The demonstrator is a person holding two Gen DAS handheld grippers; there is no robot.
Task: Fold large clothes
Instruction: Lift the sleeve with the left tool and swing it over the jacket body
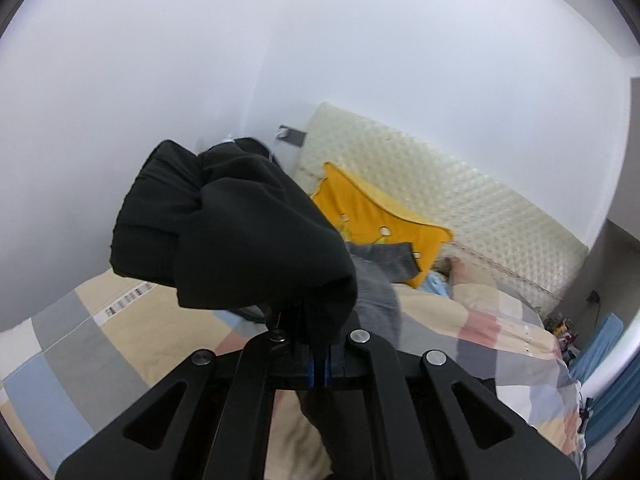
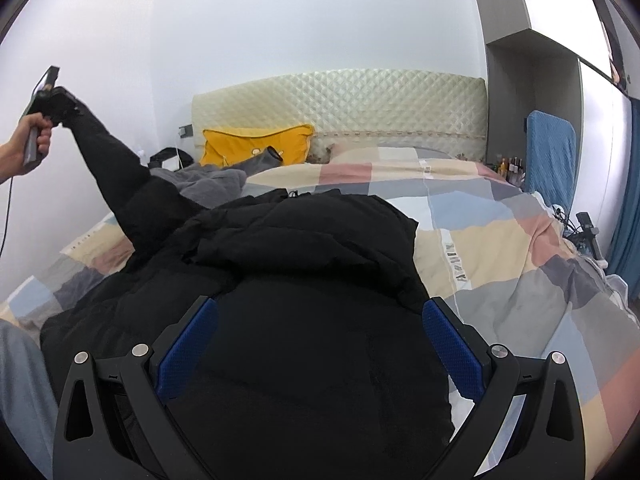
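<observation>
A large black padded jacket (image 2: 304,280) lies spread on the bed. My left gripper (image 1: 319,364) is shut on the jacket's sleeve cuff (image 1: 224,232) and holds it raised in the air. In the right wrist view the left gripper (image 2: 56,108) is high at the far left with the sleeve (image 2: 108,160) stretched up from the jacket. My right gripper (image 2: 320,344) is open, its blue pads (image 2: 188,344) wide apart just above the jacket's near part, holding nothing.
The bed has a patchwork quilt (image 2: 500,248), a yellow pillow (image 2: 256,148), a grey garment (image 2: 216,180) and a cream quilted headboard (image 2: 340,100). A blue chair (image 2: 552,156) and blue curtain (image 2: 628,216) stand at right. White wall lies left.
</observation>
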